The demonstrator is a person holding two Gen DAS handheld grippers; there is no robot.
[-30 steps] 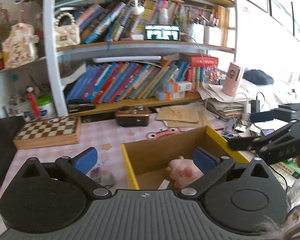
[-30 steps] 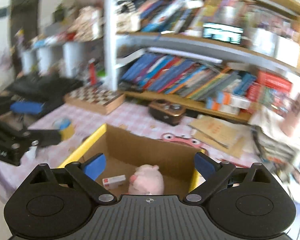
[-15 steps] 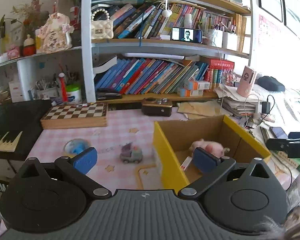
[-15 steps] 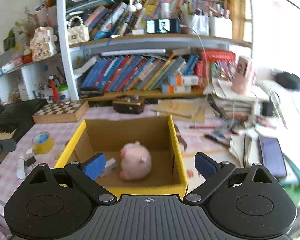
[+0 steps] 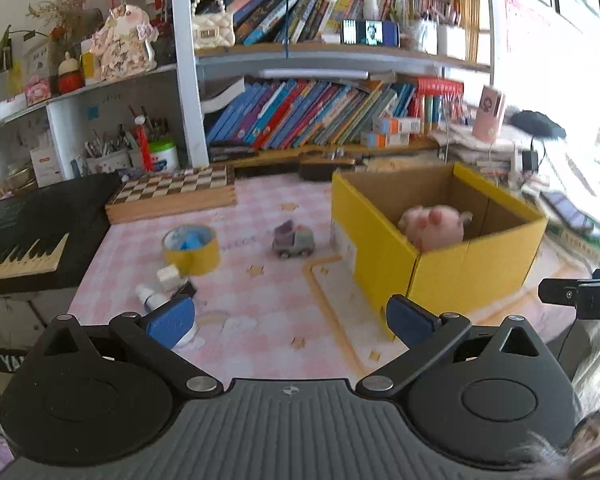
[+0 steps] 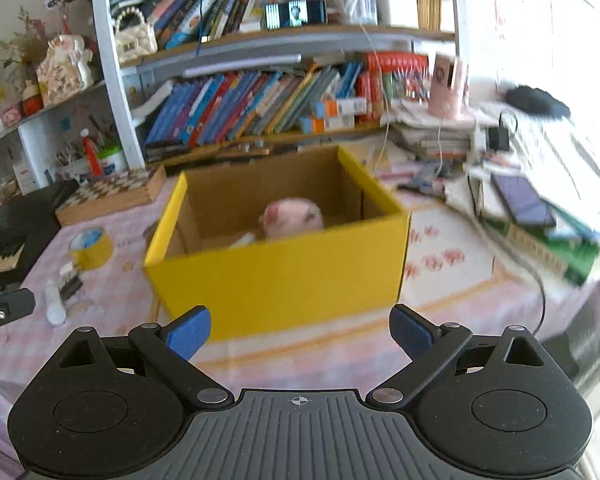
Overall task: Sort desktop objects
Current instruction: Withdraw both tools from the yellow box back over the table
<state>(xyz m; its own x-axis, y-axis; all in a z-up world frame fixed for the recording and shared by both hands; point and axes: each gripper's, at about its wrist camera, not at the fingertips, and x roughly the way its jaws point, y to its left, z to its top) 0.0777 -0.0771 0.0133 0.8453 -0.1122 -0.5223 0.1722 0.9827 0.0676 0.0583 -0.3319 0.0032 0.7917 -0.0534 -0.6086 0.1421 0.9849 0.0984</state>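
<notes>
A yellow cardboard box stands on the pink checked desk and holds a pink plush pig. Left of the box lie a small toy car, a yellow tape roll, a white tube and a small white cube. My left gripper is open and empty, low over the desk in front of the box's left corner. My right gripper is open and empty, in front of the box's near wall.
A chessboard box lies at the back left by a black keyboard. Bookshelves line the back. Stacked books, a phone and cables crowd the right side. The other gripper shows at the edge of each view.
Both grippers have pulled back from over the box toward the near edge of the desk and sunk lower. The box now stands ahead of them. Both stayed open.
</notes>
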